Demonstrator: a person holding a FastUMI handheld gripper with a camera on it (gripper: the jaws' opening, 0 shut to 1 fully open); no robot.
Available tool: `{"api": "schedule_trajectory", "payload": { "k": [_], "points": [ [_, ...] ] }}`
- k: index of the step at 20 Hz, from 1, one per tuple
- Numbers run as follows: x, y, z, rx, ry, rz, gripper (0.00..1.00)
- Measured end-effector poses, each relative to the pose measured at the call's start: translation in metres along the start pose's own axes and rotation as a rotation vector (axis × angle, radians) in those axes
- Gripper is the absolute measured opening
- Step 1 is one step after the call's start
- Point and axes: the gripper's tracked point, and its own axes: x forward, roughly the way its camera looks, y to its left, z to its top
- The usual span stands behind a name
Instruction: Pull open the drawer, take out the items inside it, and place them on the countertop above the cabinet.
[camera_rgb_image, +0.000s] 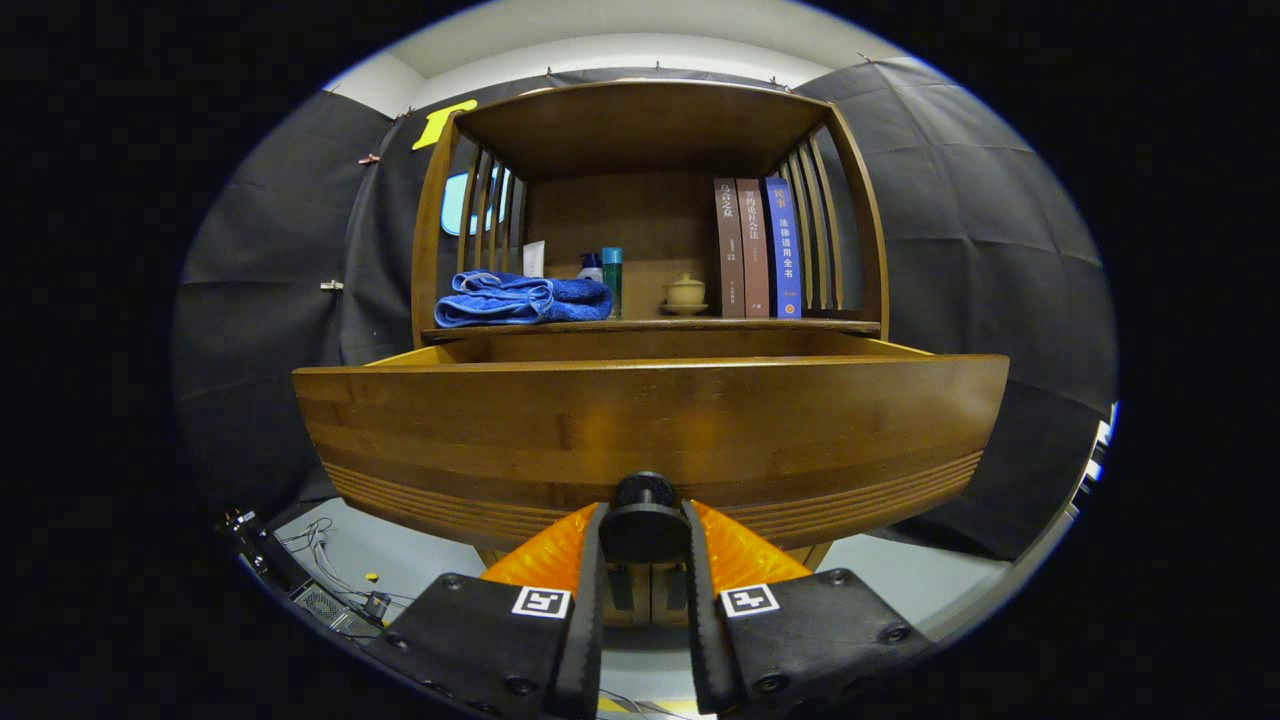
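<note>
Drawer crosswise, knob in tool

Up on the shelf w/ the slatted sides: three books upright at right, spines out, pressed side by side. Small lidded teapot on a saucer just left of them. Teal-capped bottle near middle, a blue-capped bottle & white carton beyond. Cables on floor below

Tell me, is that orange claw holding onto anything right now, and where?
Yes. The gripper is shut on the drawer's round black knob, one finger on each side, low on the drawer front. The drawer is pulled open.
</note>
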Motion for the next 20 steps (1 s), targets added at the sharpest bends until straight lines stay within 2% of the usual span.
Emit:
{"api": "schedule_trajectory", "payload": {
  "k": [2,3,6,8,10,13,16,20],
  "points": [
    [-0.003,0.001,-0.002,0.005,0.029,-0.008,0.46],
    [-0.008,0.0,0.001,0.011,0.033,-0.009,0.53],
    [-0.032,-0.009,0.013,0.019,0.025,-0.048,0.98],
    [-0.05,-0.018,0.023,-0.024,0.048,-0.084,0.97],
    [-0.067,-0.033,0.042,-0.065,0.093,-0.156,0.98],
    [-0.075,-0.041,0.095,-0.118,0.139,-0.232,0.98],
    [-0.063,-0.042,0.151,-0.149,0.177,-0.274,0.98],
    [-0.007,-0.024,0.193,-0.052,0.257,-0.25,0.96]
  ]
}}
